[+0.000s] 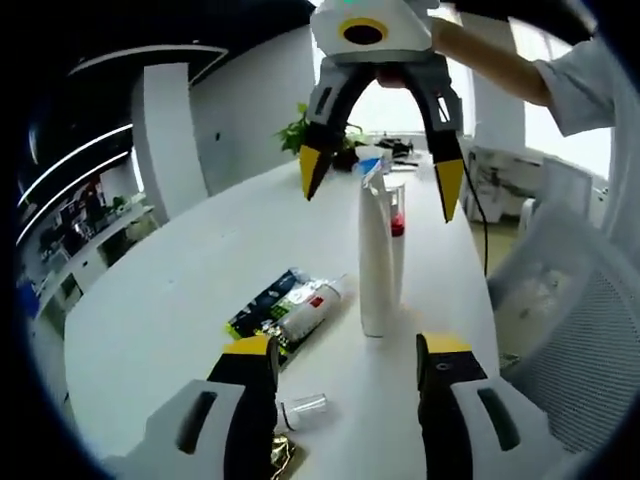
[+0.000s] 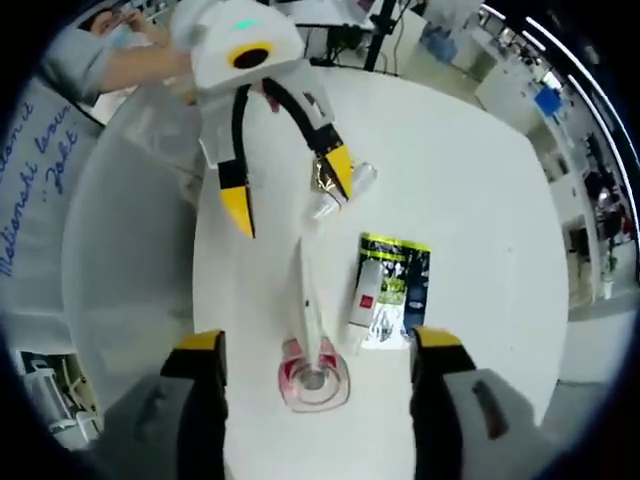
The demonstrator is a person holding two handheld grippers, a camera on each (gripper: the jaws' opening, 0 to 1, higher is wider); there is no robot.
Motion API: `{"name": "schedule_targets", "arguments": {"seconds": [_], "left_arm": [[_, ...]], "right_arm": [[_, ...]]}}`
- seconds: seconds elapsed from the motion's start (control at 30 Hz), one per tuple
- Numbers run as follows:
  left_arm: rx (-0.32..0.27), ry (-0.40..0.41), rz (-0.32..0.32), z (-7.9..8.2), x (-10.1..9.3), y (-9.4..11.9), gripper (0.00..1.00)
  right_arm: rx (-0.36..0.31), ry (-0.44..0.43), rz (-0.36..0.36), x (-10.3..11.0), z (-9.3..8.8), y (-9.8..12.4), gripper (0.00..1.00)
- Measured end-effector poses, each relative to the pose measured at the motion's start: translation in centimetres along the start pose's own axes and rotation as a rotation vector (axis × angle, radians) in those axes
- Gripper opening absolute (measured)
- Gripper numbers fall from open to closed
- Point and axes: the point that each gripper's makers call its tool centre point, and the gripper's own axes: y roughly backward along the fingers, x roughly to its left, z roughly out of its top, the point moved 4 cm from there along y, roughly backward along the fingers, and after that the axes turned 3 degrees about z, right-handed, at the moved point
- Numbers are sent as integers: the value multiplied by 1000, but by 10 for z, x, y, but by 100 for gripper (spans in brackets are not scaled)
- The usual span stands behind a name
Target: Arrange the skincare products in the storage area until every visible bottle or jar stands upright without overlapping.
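Left gripper view
Left tongs point(image 1: 345, 365): open, nothing between the jaws, low over the white surface point(image 1: 170, 290), just short of the tall white tube.
Right tongs point(image 1: 378, 175): entering from above, jaws spread to either side of the tall white tube's top, not touching it.
Tall white tube point(image 1: 375, 265): upright on the surface, a clear bottle with a red band point(image 1: 397, 240) standing just behind it.
Dark sachet point(image 1: 268, 303): flat on the surface, left of the tall white tube, a small white tube point(image 1: 308, 310) lying across it.
Small clear bottle point(image 1: 305, 408): on its side, nearer than the sachet, beside the left jaw.

Right gripper view
Right tongs point(image 2: 318, 368): open, empty, hovering over the tall white tube point(image 2: 308, 295) and the red-banded bottle point(image 2: 312, 378).
Left tongs point(image 2: 292, 192): beyond the tall white tube, jaws apart.
Dark sachet point(image 2: 400, 270): right of the tall white tube, small white tube point(image 2: 366, 295) on it.
Small clear bottle point(image 2: 340, 192): lying beyond the tall white tube, by the left tongs' jaw.
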Motion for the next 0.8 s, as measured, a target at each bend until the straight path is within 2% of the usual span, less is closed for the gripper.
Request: {"name": "schedule_targets", "arguments": {"seconds": [0.17, 0.33, 0.43, 0.67, 0.8], "left_arm": [[18, 6, 26, -2, 3, 10, 64], [35, 5, 63, -6, 7, 21, 66], [45, 17, 87, -8, 10, 27, 69], [50, 31, 121, -7, 8, 40, 74], [48, 39, 137, -6, 7, 45, 81]], "right_arm": [[-52, -48, -46, 1, -7, 2, 90], [-126, -99, -89, 5, -10, 7, 99], [-184, -128, -104, 8, -12, 10, 100], [-264, -202, -171, 13, -17, 16, 100], [-300, -240, -209, 13, -22, 19, 100]]}}
